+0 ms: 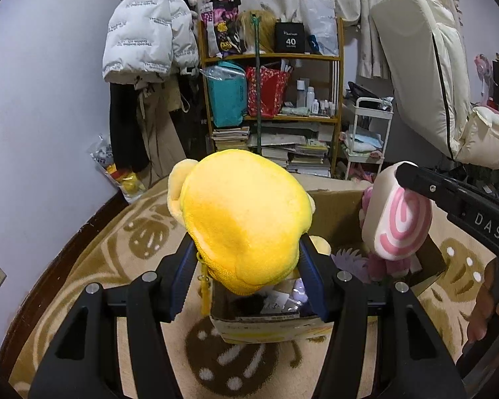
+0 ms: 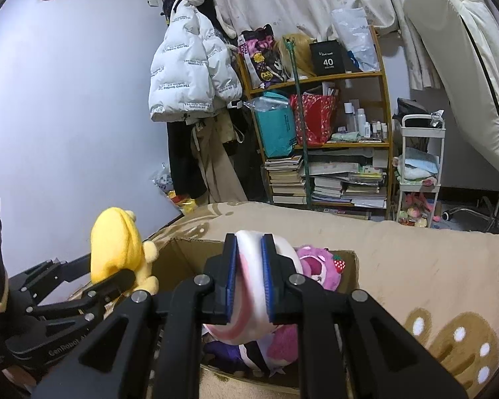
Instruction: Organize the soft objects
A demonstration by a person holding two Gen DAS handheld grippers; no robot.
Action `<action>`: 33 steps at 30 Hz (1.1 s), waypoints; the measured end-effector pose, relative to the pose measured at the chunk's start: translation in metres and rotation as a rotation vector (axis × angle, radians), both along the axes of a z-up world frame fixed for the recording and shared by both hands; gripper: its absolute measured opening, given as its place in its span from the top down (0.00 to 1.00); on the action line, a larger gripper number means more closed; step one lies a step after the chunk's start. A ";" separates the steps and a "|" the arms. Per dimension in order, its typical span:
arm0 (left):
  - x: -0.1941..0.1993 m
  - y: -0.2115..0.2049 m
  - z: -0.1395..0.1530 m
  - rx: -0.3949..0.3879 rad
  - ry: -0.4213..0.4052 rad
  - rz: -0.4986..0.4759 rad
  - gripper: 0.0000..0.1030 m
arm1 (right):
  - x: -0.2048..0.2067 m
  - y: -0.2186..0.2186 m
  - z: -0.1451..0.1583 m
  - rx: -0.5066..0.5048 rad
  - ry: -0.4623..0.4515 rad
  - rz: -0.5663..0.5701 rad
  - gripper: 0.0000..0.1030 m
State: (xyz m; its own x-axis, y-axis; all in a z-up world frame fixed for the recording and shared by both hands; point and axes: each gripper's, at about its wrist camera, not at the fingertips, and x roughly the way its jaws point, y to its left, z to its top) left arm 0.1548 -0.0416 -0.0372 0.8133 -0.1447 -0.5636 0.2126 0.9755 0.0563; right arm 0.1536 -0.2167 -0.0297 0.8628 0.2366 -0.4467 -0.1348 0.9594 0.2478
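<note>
We've got the yellow plush toy (image 1: pixel 246 219) clamped in our left gripper (image 1: pixel 246 276), held above the cardboard box's (image 1: pixel 269 326) near-left corner. Our right gripper (image 2: pixel 249 282) pinches the pink-swirl white cushion (image 2: pixel 252 306) over the box, where a pink strawberry bear (image 2: pixel 319 266) sits inside, on the patterned beige blanket (image 2: pixel 415 266).

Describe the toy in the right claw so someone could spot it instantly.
Find the open cardboard box on the patterned carpet. Just above it, the right claw pinches a round white plush with a pink spiral face, unlike the plain yellow plush beside it.
</note>
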 end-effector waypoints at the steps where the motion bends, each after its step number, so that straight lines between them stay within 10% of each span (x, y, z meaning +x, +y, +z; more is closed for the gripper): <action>1: 0.001 0.000 -0.001 -0.002 0.003 -0.005 0.43 | 0.001 -0.001 -0.001 0.005 0.004 0.000 0.85; 21: -0.005 -0.002 0.000 0.023 0.018 -0.043 0.19 | 0.000 -0.014 -0.008 0.096 0.036 0.010 0.77; 33: -0.028 0.003 0.014 0.056 -0.014 -0.014 0.06 | -0.022 -0.027 0.011 0.116 0.001 -0.051 0.46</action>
